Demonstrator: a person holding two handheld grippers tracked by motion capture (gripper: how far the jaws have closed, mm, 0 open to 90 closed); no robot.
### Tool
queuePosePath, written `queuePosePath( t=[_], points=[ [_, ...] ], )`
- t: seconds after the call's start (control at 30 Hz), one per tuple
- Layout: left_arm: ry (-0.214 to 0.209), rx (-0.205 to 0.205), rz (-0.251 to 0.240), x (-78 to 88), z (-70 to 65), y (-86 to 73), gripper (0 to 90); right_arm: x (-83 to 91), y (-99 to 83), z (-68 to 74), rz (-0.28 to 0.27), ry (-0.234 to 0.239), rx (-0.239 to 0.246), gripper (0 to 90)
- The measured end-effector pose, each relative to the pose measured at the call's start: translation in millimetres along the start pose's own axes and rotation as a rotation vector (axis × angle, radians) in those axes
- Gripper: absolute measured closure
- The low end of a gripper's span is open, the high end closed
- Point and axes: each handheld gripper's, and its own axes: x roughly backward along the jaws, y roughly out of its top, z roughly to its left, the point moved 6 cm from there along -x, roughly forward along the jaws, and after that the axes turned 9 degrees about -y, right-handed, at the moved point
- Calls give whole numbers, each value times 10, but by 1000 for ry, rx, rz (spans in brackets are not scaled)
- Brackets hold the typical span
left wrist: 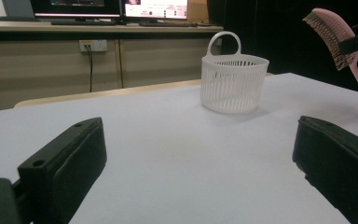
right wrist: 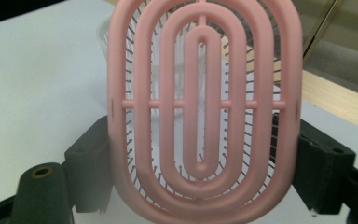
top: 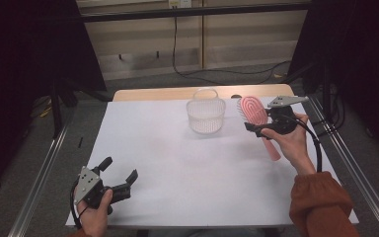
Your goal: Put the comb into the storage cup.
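A pink vented hairbrush (top: 253, 109) hangs above the table's far right, just right of a white slatted basket (top: 206, 116). My right gripper (top: 256, 123) is shut on the brush's head, and its handle slants down toward the person's hand. In the right gripper view the two jaws press the sides of the oval hairbrush (right wrist: 205, 103), with the gripper (right wrist: 203, 163) behind it. My left gripper (top: 121, 168) rests near the front left corner, open, with nothing between its jaws. The left gripper view (left wrist: 200, 163) looks across the sheet at the basket (left wrist: 234, 84) and the raised hairbrush (left wrist: 331, 37).
A white sheet (top: 177, 163) covers the table, with a wooden strip (top: 153, 94) bare along the far edge. Metal rails (top: 44, 168) run down both sides. The basket's handle (left wrist: 223, 39) stands upright. Monitors (left wrist: 107, 7) sit on a bench beyond the table.
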Motion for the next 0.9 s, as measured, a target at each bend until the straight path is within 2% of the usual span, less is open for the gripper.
queuePosePath(
  t=[0.1,0.33,0.47,0.7,0.9],
  points=[
    [0,2,-3,-1,-1,2,29,19,31,1,-23,-2,-8,194],
    [8,3,-7,3,7,7,29,112,164,-19,-128,-24,-39,194],
    [6,-2,-6,5,6,9,29,98,195,-12,-150,-19,-49,194],
    [10,-2,-2,9,14,4,29,44,290,57,-170,-12,-32,193],
    [6,-2,-5,8,10,4,29,-1,402,132,-208,-5,-29,193]
  ],
)
